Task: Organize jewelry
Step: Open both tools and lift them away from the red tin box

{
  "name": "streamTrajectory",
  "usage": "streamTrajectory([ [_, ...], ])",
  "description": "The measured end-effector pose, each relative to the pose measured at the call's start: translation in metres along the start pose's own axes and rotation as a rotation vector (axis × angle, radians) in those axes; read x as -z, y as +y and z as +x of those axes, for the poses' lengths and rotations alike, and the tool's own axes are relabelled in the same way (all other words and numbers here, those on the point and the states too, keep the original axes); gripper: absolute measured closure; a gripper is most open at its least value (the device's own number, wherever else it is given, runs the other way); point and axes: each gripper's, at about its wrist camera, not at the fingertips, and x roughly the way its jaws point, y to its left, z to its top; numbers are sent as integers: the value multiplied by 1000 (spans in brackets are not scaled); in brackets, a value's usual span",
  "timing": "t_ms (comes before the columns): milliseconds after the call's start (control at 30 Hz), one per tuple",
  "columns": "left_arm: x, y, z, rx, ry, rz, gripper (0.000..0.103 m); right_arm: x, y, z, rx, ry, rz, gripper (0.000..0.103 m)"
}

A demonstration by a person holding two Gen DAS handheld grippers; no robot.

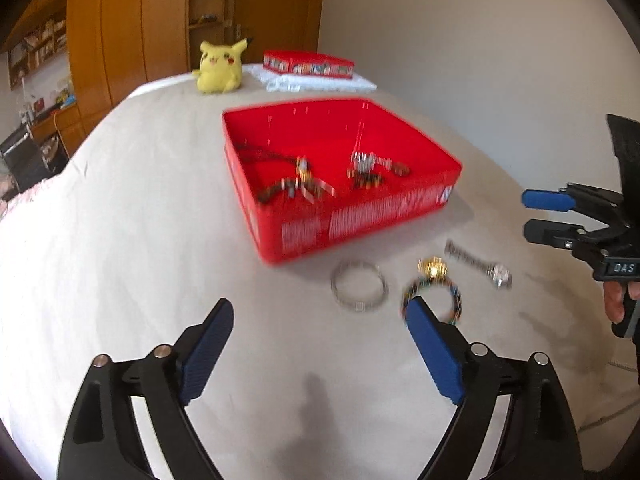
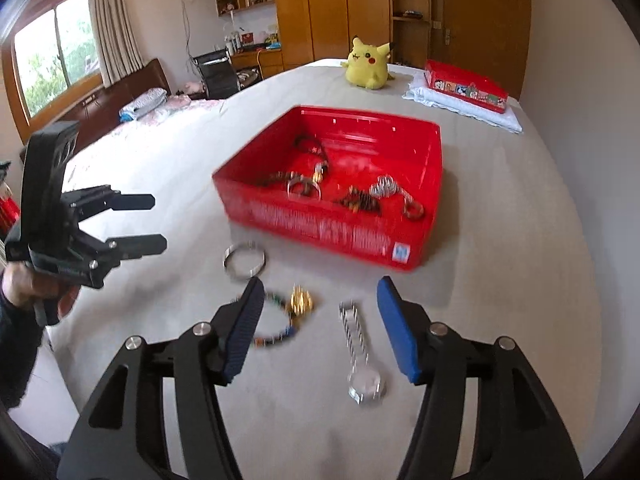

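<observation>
Silver watch; strap outstretched

A yellow plush sits at the far end of the grey table. To its right a red lid lies on a folded white cloth. Far left stand a window, a bed and a black chair; wooden wardrobes line the back wall.

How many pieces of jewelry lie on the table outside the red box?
3: a silver metal bangle nearest the open red plastic box, a multicoloured beaded bracelet with a gold charm in the middle, a silver wristwatch to its right.
</observation>
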Motion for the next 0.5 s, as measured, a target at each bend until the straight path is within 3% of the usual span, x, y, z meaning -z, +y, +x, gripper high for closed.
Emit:
streamTrajectory([
  [67,12,-3,5,-9,17,5,10,15,2,2,-16,2,31,33],
  [267,29,-13,18,-10,52,10,7,48,17,27,-38,70,38,33],
  [500,34,-19,20,-3,50,27,4,50,23,39,-114,99,49,33],
])
